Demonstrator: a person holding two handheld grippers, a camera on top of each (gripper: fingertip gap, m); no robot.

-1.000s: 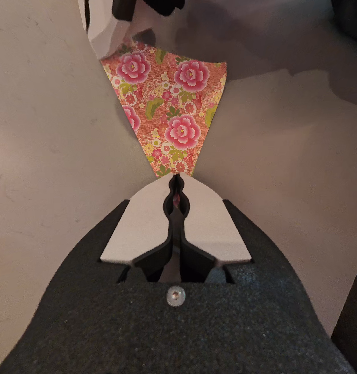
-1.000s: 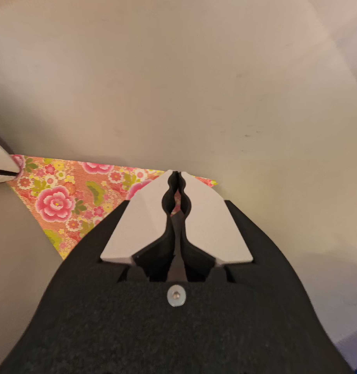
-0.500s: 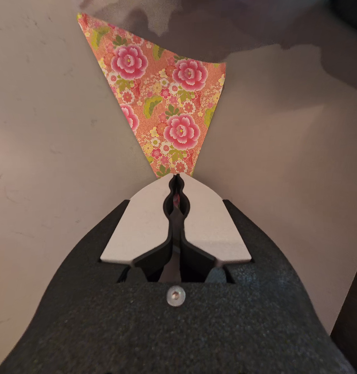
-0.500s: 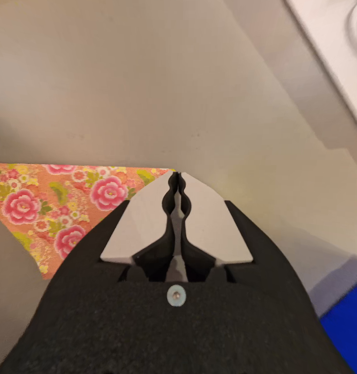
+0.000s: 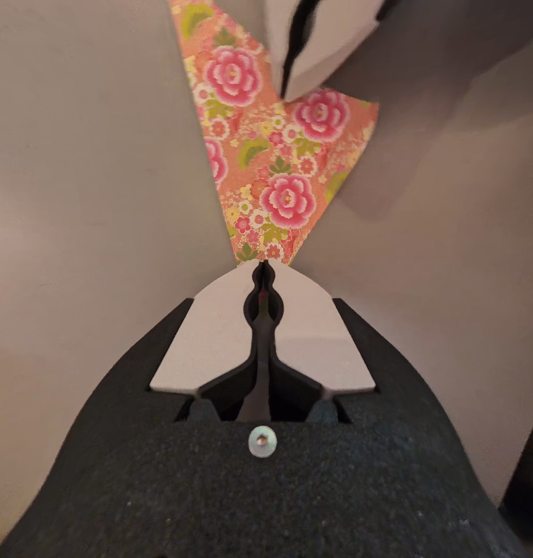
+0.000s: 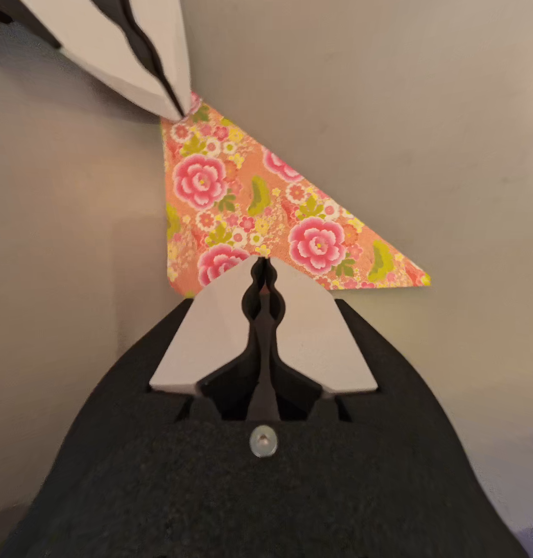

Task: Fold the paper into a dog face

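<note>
The floral paper [image 6: 259,211] lies as a folded triangle on the bare tabletop [image 6: 410,90], with open room on every side. A dark edge shows at 4 o'clock in the left wrist view. The left hand-held gripper [image 5: 263,264] is clamped on one paper corner. The right hand-held gripper [image 6: 263,259] is closed over the paper's near edge; whether it pinches it I cannot tell
</note>
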